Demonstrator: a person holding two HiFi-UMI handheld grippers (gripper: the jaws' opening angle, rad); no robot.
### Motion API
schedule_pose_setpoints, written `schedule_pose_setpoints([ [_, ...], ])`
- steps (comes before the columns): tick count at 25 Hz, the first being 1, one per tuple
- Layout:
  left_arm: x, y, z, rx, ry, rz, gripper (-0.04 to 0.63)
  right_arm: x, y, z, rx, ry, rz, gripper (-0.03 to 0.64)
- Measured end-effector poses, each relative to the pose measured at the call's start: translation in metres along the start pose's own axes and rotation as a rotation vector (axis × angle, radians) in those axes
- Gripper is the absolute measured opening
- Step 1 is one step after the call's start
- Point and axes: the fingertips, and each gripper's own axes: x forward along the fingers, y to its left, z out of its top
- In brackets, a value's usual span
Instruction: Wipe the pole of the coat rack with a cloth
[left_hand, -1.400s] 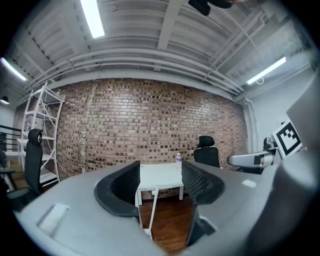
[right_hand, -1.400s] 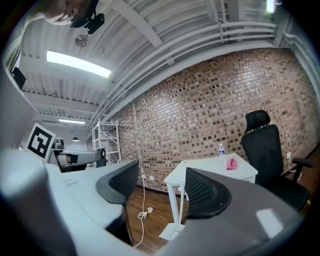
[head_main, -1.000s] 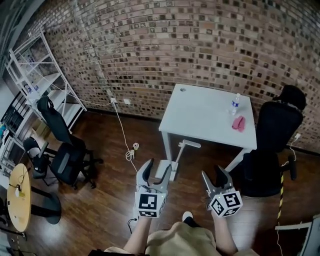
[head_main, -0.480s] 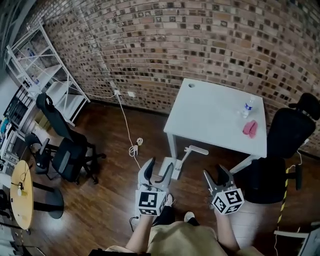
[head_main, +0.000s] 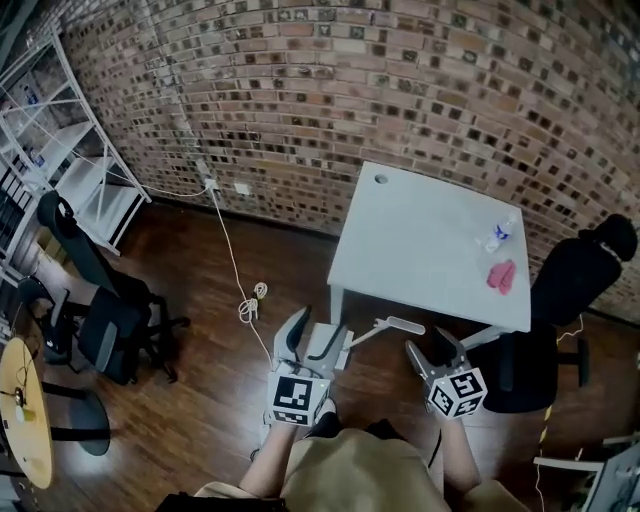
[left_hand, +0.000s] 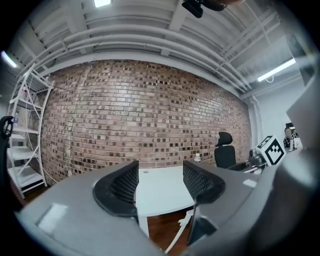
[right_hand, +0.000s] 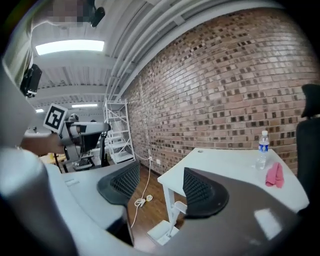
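Note:
A pink cloth lies on the right part of a white table, next to a clear water bottle. I cannot make out a coat rack in any view. My left gripper is held level in front of the table's near edge, open and empty. My right gripper hangs beside it, also open with nothing between its pads. Between the open jaws of my left gripper I see the table top. Past my right gripper, the cloth and bottle lie ahead.
A black office chair stands right of the table, another at the left. White metal shelving lines the left wall. A round yellow table is at the lower left. A white cable lies on the wooden floor before a brick wall.
Both grippers have moved forward toward the table, which now sits closer in the head view. Their jaws stay open and empty.

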Motion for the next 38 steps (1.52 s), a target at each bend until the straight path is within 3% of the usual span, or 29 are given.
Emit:
schedule_pose_setpoints([
  [4,0.015,0.012,-0.011,-0.017,0.028,-0.035,0.256,0.038,0.002,-0.037,-0.006,0.167,0.192,0.222],
  [7,0.027,0.013,-0.013,-0.007,0.038,-0.047,0.256,0.062,-0.014,-0.061,-0.067,0.297,0.269,0.222],
  [14,0.053,0.03,-0.024,-0.026,0.092,0.032,0.256,0.109,-0.056,-0.127,-0.319,0.658,0.456,0.227],
  [19,0.064,0.038,-0.03,-0.032,0.118,0.092,0.256,0.124,-0.069,-0.175,-0.433,0.863,0.601,0.259],
  [28,0.072,0.044,-0.042,-0.03,0.161,0.162,0.256,0.134,-0.057,-0.226,-0.468,0.995,0.763,0.262],
  [34,0.067,0.051,-0.045,-0.033,0.178,0.202,0.256,0.135,-0.05,-0.25,-0.451,1.043,0.81,0.259],
  [38,0.061,0.058,-0.048,-0.034,0.19,0.225,0.256,0.141,-0.05,-0.254,-0.435,1.045,0.795,0.171],
])
